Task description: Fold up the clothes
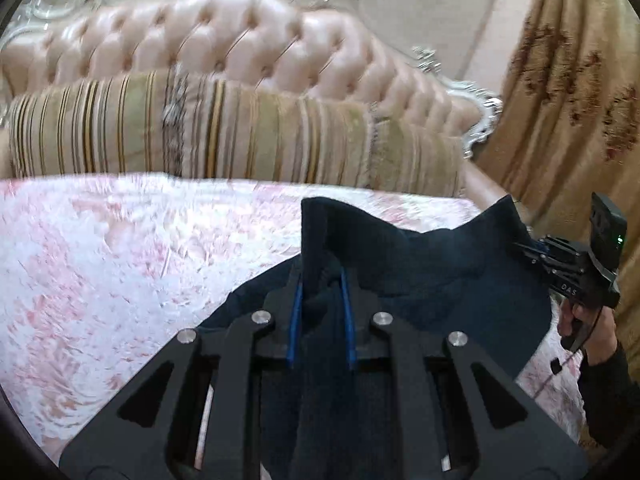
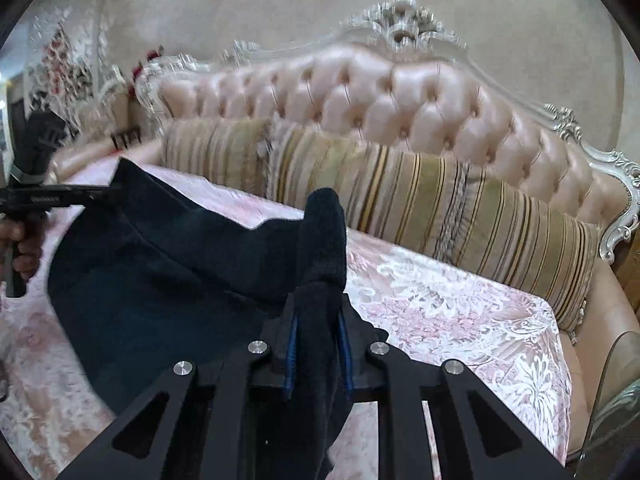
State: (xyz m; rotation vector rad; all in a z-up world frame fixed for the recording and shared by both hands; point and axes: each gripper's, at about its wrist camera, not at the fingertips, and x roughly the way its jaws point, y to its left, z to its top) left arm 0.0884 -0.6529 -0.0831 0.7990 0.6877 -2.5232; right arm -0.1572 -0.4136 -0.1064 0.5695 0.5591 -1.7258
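- While you hold the dark garment (image 1: 460, 280) up by two corners, it hangs stretched between your tools above the pink lace cover (image 1: 120, 260) of the sofa (image 1: 240, 40).
- Left tool (image 1: 320, 280): clenched on a bunched edge of the garment, the cloth running up between its blue-lined fingers (image 1: 296, 308).
- Right tool (image 2: 318, 312): likewise clamped on a thick roll of the same cloth, whose tip stands above the jaws.
- Lower part of the garment: it drapes onto the cover; how much rests there cannot be told.
- Striped cushions (image 2: 440, 208) lie behind, apart from the cloth.
- Progress, as judged: early; no finished fold shows, and laying flat, folding and squaring all seem left.
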